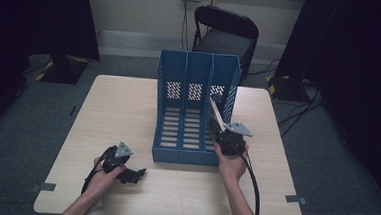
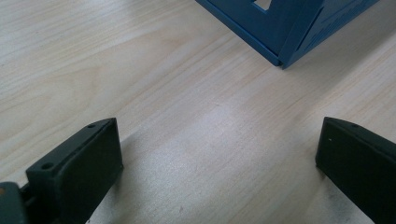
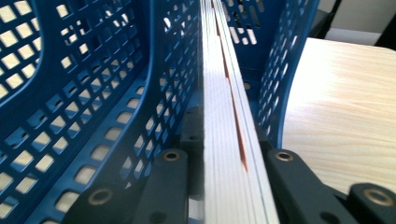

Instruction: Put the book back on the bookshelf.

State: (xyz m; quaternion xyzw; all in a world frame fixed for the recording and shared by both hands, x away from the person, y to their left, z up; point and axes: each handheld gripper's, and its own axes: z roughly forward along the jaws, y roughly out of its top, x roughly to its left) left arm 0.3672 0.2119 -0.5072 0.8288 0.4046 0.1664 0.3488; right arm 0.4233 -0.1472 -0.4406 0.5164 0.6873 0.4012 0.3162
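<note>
Right now my right claw [image 3: 219, 186] clamps a thin book [image 3: 224, 140] edge-on inside the rightmost slot of the blue file rack [image 1: 193, 112], mid-surface. My left claw [image 2: 219, 163] rests wide apart near the surface's [image 1: 128, 108] front-left corner.

A black chair [image 1: 226, 32] stands behind the table [image 1: 118, 113].

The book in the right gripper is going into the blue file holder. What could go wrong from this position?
1. The book is tilted in the rightmost compartment of the blue file holder, so it may catch on the perforated divider.
2. The right gripper pushes on a light holder, which could slide: the left gripper is open over the table, apart from the holder and not bracing it.
</note>
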